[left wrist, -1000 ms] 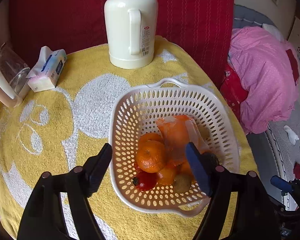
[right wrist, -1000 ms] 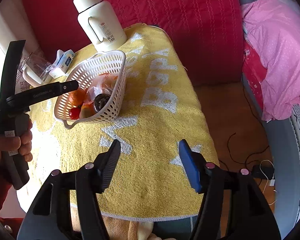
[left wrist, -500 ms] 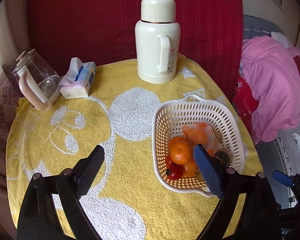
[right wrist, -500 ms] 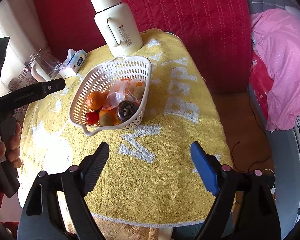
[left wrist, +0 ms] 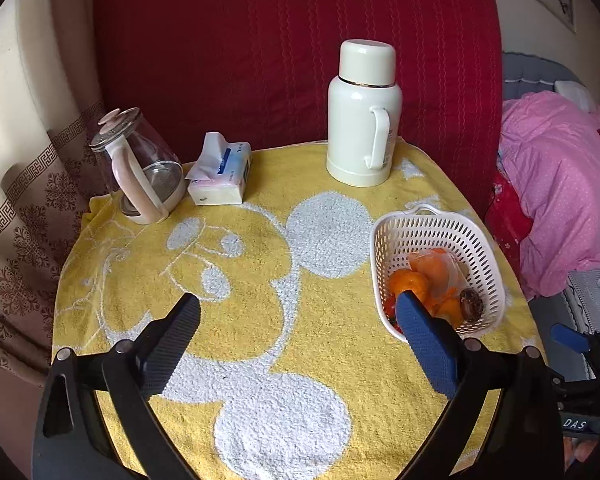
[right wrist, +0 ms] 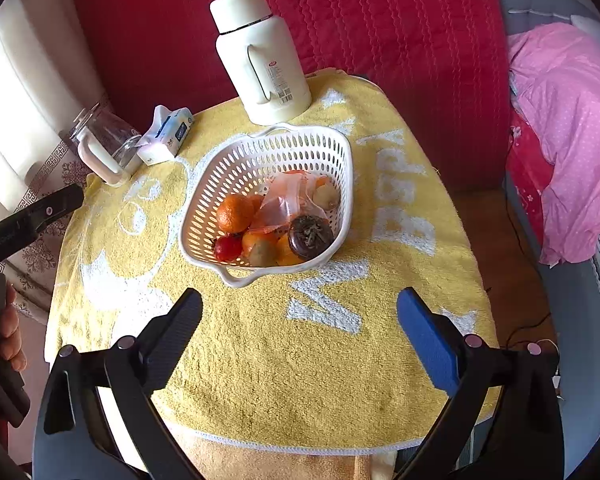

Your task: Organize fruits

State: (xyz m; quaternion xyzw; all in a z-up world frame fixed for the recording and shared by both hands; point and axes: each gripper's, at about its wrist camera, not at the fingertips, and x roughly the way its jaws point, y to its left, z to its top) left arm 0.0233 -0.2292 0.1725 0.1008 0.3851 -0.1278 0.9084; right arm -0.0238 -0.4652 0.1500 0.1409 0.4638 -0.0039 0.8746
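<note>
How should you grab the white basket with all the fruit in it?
Probably by the looped handle on the near end of the basket, coming from above. It sticks out clear of the fruit, while the holed walls are wide and sloped.

1. A cream thermos jug (left wrist: 363, 120) is standing upright at the upper middle of the left wrist frame, on a yellow towel (left wrist: 260, 280).
2. A tissue pack (left wrist: 220, 176) is lying left of it.
3. A glass kettle (left wrist: 140, 168) is sitting just beside the pack, further left.
4. A red quilted cover (left wrist: 260, 40) is filling the top.
5. Pink bedding (left wrist: 560, 184) is bunching at the right edge.
</note>
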